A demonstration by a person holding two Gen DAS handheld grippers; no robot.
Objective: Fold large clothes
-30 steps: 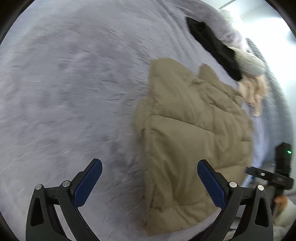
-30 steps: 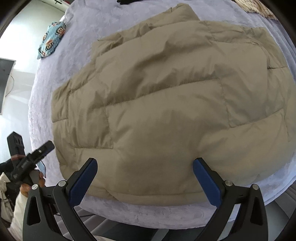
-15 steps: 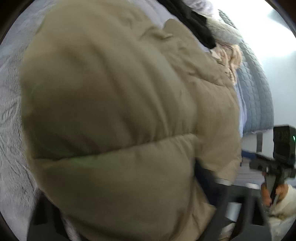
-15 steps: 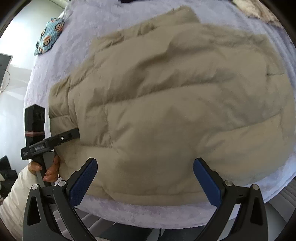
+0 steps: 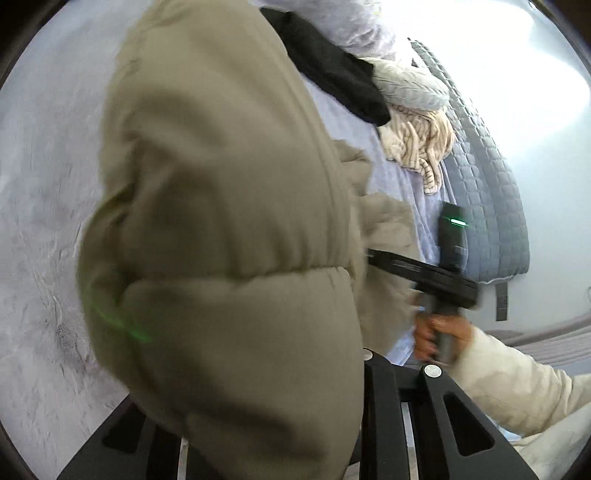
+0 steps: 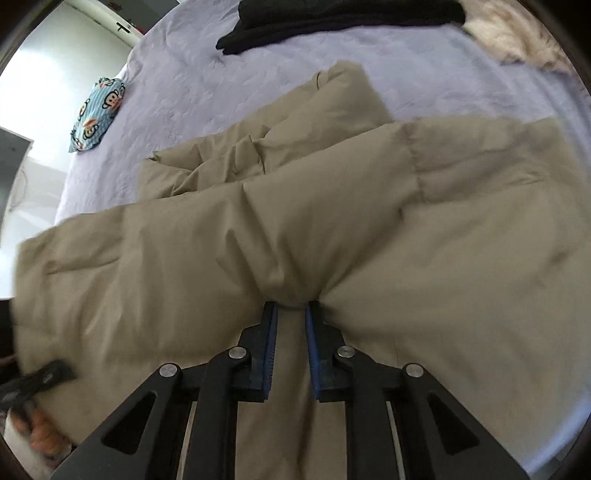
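Observation:
A tan puffer jacket (image 6: 369, 229) lies on the lavender bedcover (image 6: 258, 74). My right gripper (image 6: 291, 308) is closing, and its blue pads pinch a fold of the jacket's near edge. In the left wrist view the jacket (image 5: 221, 221) is lifted and bulges over my left gripper. It hides both pads, and only the black fingers (image 5: 376, 387) show. That gripper is closing too, with the jacket's side bunched in it. The right wrist view shows the left gripper (image 6: 40, 376) at the jacket's left edge. The right gripper (image 5: 424, 273) appears in the left wrist view, held by a hand.
A black garment (image 6: 332, 18) and a cream striped cloth (image 5: 417, 144) lie at the far side of the bed. A grey quilted blanket (image 5: 491, 184) hangs over one edge. A blue monkey-print cloth (image 6: 98, 110) sits at the far left. The person's pale sleeve (image 5: 517, 380) is close by.
Both grippers went from wide open to nearly closed. The right one moved in and pinched the jacket's near edge. The left one reached the jacket's side and lifted it, so fabric now fills its view.

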